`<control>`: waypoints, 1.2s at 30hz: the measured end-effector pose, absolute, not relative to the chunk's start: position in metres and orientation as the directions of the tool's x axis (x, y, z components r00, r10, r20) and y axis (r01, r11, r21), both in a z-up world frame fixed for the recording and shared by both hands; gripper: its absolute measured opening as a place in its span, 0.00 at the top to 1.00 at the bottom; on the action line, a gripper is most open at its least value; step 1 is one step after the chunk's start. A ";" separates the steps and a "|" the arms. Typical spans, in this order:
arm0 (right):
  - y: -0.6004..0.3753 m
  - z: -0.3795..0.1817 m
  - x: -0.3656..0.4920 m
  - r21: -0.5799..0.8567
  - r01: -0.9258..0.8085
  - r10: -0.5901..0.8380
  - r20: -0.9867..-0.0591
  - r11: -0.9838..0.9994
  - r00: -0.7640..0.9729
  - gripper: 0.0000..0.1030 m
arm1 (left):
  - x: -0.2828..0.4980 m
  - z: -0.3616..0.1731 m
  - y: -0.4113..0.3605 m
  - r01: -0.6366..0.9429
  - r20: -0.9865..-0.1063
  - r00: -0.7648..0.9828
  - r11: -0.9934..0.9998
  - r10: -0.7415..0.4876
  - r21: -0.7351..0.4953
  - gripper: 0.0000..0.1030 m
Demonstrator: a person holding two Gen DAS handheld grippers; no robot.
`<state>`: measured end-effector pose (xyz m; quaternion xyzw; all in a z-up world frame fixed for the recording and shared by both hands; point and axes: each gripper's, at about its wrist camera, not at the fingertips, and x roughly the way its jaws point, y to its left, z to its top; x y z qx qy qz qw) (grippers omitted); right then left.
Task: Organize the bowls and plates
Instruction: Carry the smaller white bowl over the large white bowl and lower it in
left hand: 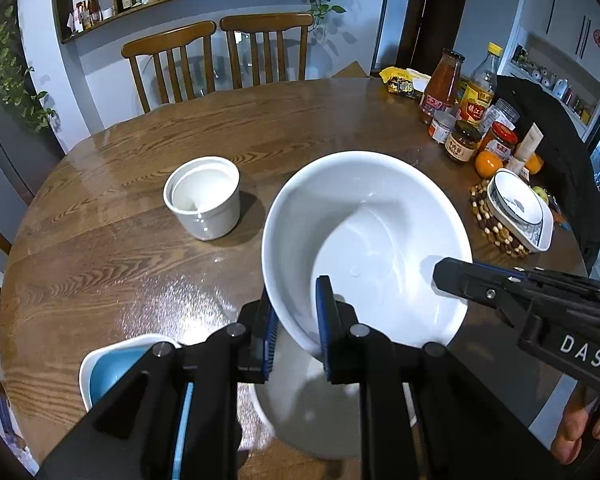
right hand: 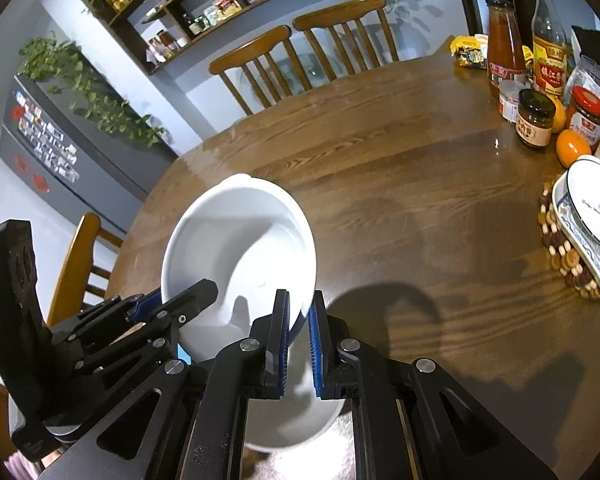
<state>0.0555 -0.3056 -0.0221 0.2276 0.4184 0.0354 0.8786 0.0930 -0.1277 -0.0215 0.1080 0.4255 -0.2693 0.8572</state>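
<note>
A big white bowl (left hand: 364,232) hangs tilted above the round wooden table (left hand: 120,208), held by both grippers. My left gripper (left hand: 296,320) is shut on its near rim, one blue pad outside the wall and one inside. My right gripper (left hand: 452,276) reaches in from the right onto the bowl's right rim. In the right wrist view the bowl (right hand: 240,240) sits to the left, and my right gripper (right hand: 299,314) pinches its thin rim. My left gripper (right hand: 180,298) grips the opposite edge. The bowl's shadow falls on the table (right hand: 400,184).
A white straight-sided cup (left hand: 202,196) stands left of the bowl. A blue-and-white dish (left hand: 108,364) lies at the near left edge. Stacked patterned plates (left hand: 516,208) rest on a beaded trivet (left hand: 496,232) at the right, behind them jars, bottles (left hand: 440,80) and oranges. Two chairs (left hand: 220,56) stand beyond.
</note>
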 end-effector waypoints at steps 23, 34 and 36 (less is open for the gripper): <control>-0.285 -0.036 0.021 0.422 0.128 0.263 -0.745 0.897 0.613 0.89 | 0.062 -0.033 -0.109 0.564 -0.808 0.464 0.824 -0.363 -0.047 0.85; -0.283 -0.047 0.023 0.421 0.136 0.273 -0.769 0.897 0.579 0.89 | 0.062 -0.046 -0.111 0.564 -0.835 0.436 0.825 -0.335 -0.037 0.84; -0.283 -0.048 0.024 0.421 0.137 0.274 -0.770 0.897 0.576 0.89 | 0.062 -0.048 -0.111 0.562 -0.839 0.432 0.826 -0.331 -0.037 0.84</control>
